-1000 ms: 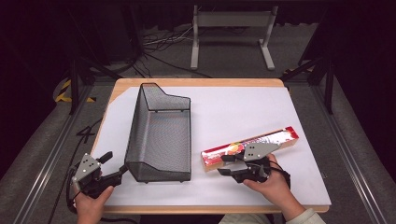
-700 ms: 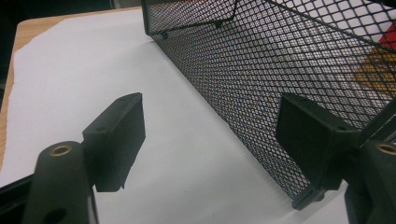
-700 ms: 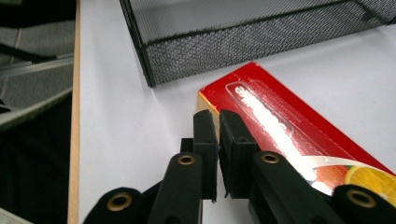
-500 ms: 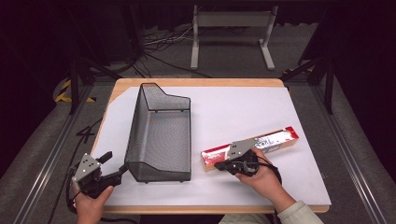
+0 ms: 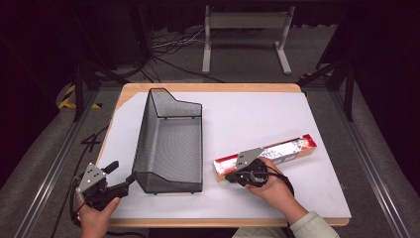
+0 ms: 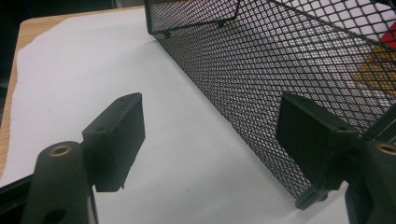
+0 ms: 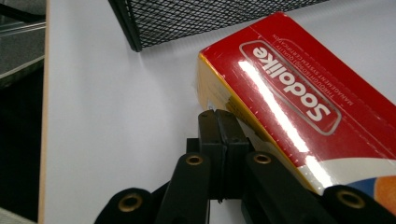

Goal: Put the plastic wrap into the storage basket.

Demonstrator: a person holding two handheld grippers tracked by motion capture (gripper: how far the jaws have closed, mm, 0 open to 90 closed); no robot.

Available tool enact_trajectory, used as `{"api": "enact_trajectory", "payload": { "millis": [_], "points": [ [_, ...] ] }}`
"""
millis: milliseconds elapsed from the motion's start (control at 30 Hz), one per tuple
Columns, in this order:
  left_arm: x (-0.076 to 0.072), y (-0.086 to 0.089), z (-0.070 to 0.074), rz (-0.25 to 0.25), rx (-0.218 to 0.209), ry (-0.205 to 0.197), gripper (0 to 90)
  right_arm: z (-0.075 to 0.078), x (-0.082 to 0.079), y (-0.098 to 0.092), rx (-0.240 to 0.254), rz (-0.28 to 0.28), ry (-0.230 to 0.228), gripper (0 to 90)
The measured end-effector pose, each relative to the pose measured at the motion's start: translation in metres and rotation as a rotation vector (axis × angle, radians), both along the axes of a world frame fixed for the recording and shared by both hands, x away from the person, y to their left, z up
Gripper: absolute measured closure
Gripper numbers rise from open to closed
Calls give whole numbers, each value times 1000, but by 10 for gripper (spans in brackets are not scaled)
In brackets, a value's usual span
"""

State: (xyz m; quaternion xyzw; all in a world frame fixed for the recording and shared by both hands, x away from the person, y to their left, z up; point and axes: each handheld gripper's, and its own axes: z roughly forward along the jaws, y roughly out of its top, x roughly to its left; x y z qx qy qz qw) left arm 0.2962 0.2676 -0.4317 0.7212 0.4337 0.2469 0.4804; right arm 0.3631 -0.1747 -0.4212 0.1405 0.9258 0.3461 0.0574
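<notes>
Since the earlier high-view frames, the right gripper [image 5: 236, 174] has been travelling along the red box [image 5: 265, 154] toward its near-left end and lowering, and its jaws have just been closing. In the right gripper view they are now meeting pad to pad with nothing between them, tips resting beside the box's yellow end face [image 7: 212, 88]. This is pointing to a push or nudge of the box, not a lift.

The left gripper [image 5: 116, 179] is holding its place at the near-left corner of the mesh basket [image 5: 171, 144]. Its jaws are standing spread, one pad on the open table side, the other against the basket's outer wall [image 6: 261, 65]; no pinch is showing.

The box is lying flat on the white table cover [image 5: 247, 119], slanted, its near end just beside the basket's near-right corner, apart from it.

Room for moving: open cover is lying behind and right of the box. The table's front edge [image 5: 223, 221] is running near the right hand. The basket wall is limiting leftward travel.
</notes>
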Motion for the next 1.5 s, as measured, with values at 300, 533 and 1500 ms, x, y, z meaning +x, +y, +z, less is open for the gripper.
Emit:
{"api": "enact_trajectory", "payload": {
  "millis": [300,533,1500],
  "points": [
    [0,0,0,3,-1,2,248,-3,13,6,-49,-67,-29,900],
    [0,1,0,0,-4,3,247,-4,27,7,-76,-128,-45,900],
    [1,1,-1,3,-5,2,247,4,51,-24,-34,-317,-21,900]
  ]
}}
